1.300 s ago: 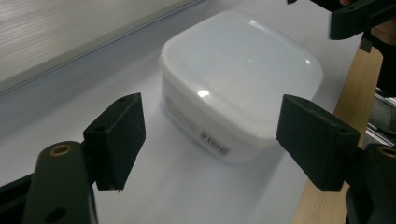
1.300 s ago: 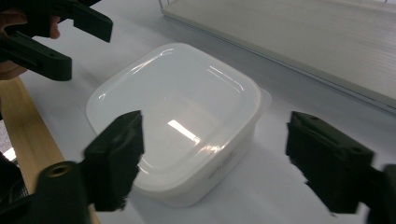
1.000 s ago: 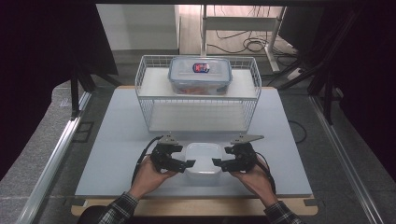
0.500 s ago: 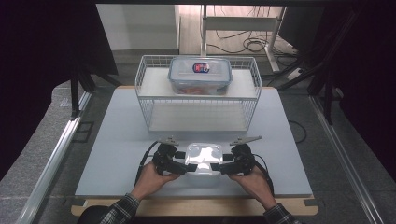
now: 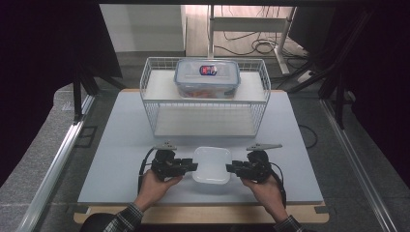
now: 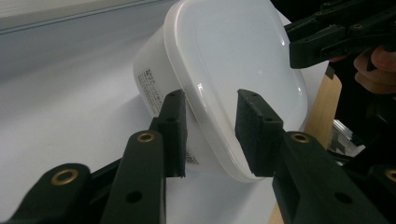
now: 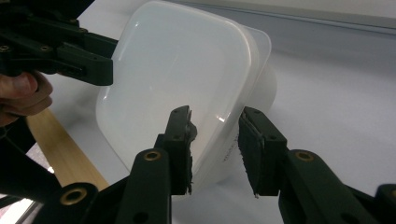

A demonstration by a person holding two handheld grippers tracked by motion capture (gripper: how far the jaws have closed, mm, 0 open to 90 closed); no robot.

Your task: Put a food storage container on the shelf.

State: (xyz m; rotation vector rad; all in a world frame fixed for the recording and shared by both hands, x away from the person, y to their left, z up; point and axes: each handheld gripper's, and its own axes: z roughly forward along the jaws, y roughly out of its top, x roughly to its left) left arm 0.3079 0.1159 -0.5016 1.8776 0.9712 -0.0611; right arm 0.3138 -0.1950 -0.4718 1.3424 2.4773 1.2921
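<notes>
A white plastic container with a lid (image 5: 211, 165) stands on the table near its front edge, between my two grippers. My left gripper (image 5: 192, 166) is at its left side. In the left gripper view the jaws (image 6: 210, 133) stand open astride the lid's rim (image 6: 233, 56), with a gap on both sides. My right gripper (image 5: 229, 168) is at the container's right side. In the right gripper view its jaws (image 7: 215, 140) are open astride the container's (image 7: 177, 70) edge. Each gripper view shows the other gripper across the lid.
A white wire basket (image 5: 159, 118) stands at the middle back of the table. A clear lidded box (image 5: 207, 77) with food inside rests on top of it. The grey table top (image 5: 111, 145) ends in a wooden front strip (image 5: 203, 215).
Half a second ago both grippers were pressed closer in on the container. Now they sit slightly wider apart at its sides, and the container rests a little nearer the front edge.
</notes>
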